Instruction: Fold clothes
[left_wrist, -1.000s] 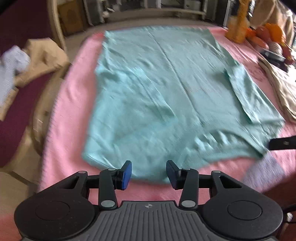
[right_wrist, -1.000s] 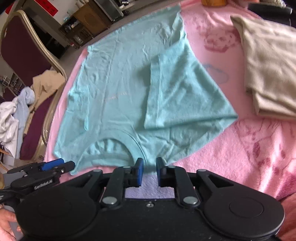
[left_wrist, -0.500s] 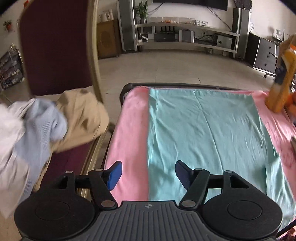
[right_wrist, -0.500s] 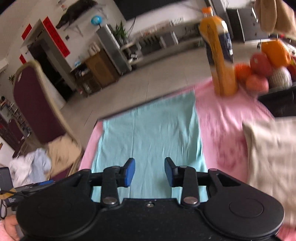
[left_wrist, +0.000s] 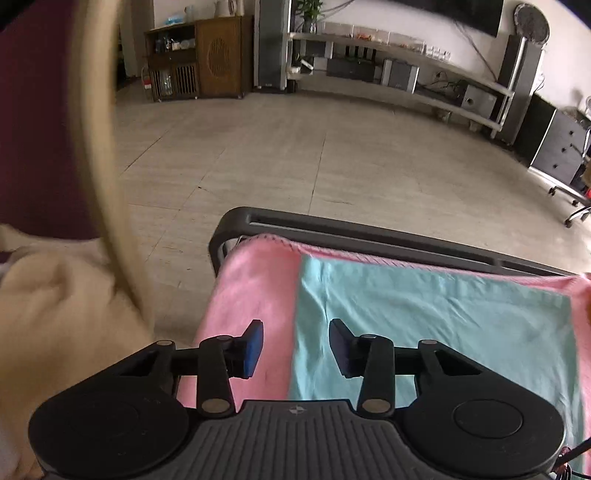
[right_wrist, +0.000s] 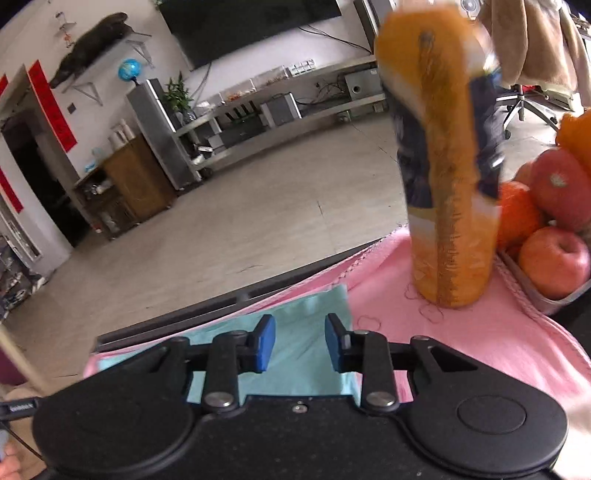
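Observation:
A teal T-shirt (left_wrist: 443, 314) lies flat on a pink cloth (left_wrist: 255, 280) that covers the table. In the left wrist view my left gripper (left_wrist: 295, 345) hangs over the shirt's far left corner. Its jaws are apart and closing, and the shirt's left edge runs between them unpinched. In the right wrist view my right gripper (right_wrist: 300, 341) hovers over the far right corner of the shirt (right_wrist: 306, 306). Its jaws are also closing, with teal fabric seen between them but not pressed by the pads.
The table's dark far rim (left_wrist: 332, 225) is just beyond the hem, with open floor behind. An orange bottle (right_wrist: 450, 184) stands right of the right gripper, beside a tray of fruit (right_wrist: 554, 254). A chair with a beige garment (left_wrist: 55, 314) stands to the left.
Both grippers have travelled from the collar end of the shirt to its far hem. The right jaws stand wider than a second ago; the left jaws widened, then narrowed.

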